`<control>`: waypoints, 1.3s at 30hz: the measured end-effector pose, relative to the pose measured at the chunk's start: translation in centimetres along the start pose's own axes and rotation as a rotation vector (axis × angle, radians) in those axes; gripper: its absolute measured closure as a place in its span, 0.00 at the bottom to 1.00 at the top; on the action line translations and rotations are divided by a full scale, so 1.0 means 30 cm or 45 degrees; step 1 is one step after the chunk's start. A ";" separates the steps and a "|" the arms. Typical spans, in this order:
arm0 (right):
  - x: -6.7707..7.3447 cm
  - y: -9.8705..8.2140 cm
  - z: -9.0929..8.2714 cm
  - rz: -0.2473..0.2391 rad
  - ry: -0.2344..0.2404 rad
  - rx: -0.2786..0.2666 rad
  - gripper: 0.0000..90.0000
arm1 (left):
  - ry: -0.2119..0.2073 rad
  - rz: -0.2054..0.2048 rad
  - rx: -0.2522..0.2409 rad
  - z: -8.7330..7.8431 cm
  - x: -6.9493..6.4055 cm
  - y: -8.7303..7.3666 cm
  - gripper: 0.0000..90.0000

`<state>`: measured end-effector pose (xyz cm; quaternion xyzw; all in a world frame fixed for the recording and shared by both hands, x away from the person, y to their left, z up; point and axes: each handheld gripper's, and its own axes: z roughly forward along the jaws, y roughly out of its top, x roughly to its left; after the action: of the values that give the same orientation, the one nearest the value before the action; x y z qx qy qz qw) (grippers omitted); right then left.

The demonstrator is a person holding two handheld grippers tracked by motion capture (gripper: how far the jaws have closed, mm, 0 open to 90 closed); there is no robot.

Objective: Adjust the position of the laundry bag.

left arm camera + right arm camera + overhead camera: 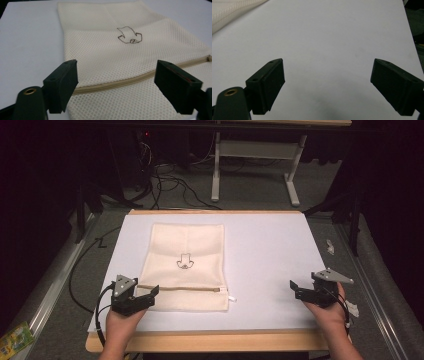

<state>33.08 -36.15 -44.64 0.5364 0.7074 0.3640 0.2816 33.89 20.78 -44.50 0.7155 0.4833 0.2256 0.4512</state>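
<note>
A cream mesh zipper bag (pixel 187 265) lies flat on the white table top (pixel 270 255), left of centre, with a small dark drawing (pixel 184 262) at its middle and a tan zipper (pixel 180 288) near its front edge. My left gripper (pixel 146 296) hovers open at the bag's front left corner; in the left gripper view its jaws straddle the zipper (pixel 112 83) of the mesh bag (pixel 112 57) without touching it. My right gripper (pixel 295 290) is open over bare table at the front right, with nothing between its jaws (pixel 327 82). A corner of the bag (pixel 229 11) shows at top left there.
The zipper pull (pixel 231 298) pokes out at the bag's front right corner. A wooden table edge (pixel 215 340) runs along the front. Cables (pixel 170 185) and a white desk frame (pixel 250 155) stand on the floor behind. A green packet (pixel 15 340) lies on the floor at left.
</note>
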 end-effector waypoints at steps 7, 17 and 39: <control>-0.002 -0.006 -0.011 0.007 0.023 -0.025 0.15 | -0.008 -0.086 -0.031 0.013 0.049 -0.004 0.28; 0.141 0.045 0.047 -0.060 0.147 -0.020 0.24 | 0.043 -0.097 0.014 0.038 0.066 0.000 0.32; 0.601 0.279 0.490 -0.154 0.344 0.124 0.40 | 0.034 -0.131 0.049 0.048 0.114 -0.015 0.32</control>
<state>44.52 -14.31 -46.42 0.4520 0.7867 0.3805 0.1788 36.24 23.27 -45.99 0.6951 0.5298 0.2024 0.4418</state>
